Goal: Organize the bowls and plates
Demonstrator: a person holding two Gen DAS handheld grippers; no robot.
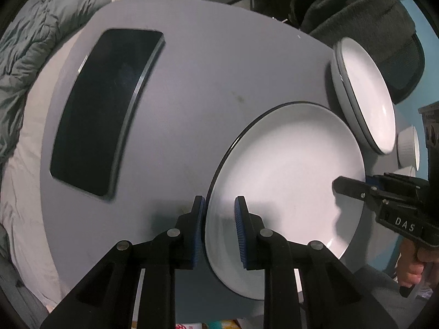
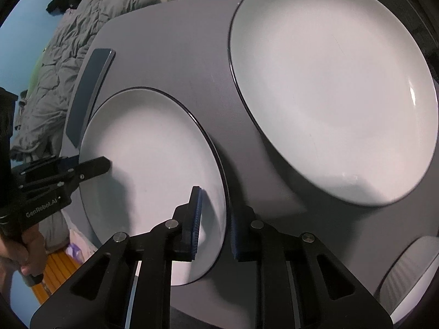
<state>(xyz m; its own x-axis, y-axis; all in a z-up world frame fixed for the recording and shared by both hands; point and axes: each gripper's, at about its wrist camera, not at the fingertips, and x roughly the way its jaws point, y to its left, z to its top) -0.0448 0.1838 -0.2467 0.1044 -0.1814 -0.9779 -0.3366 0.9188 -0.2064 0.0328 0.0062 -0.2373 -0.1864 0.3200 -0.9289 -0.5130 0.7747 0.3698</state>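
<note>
Plate [image 1: 288,181] lies flat, face up, at the table's [image 1: 192,82] near edge, partly overhanging it, which gives the fingers room to reach under the rim. Left gripper [image 1: 219,233] and right gripper [image 2: 214,224] each straddle opposite rims, jaws narrowly parted, apparently not yet clamped. Being round, it has no long axis. A plate stack [image 1: 365,96] waits near the right edge, likely its destination.

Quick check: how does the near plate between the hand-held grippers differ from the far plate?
The near plate has a hand-held gripper at each side, left and right, fingers straddling its rim; the far plate is untouched. The near plate lies alone on the table; the far plate tops a stack. Both are white with a thin dark rim.
</note>
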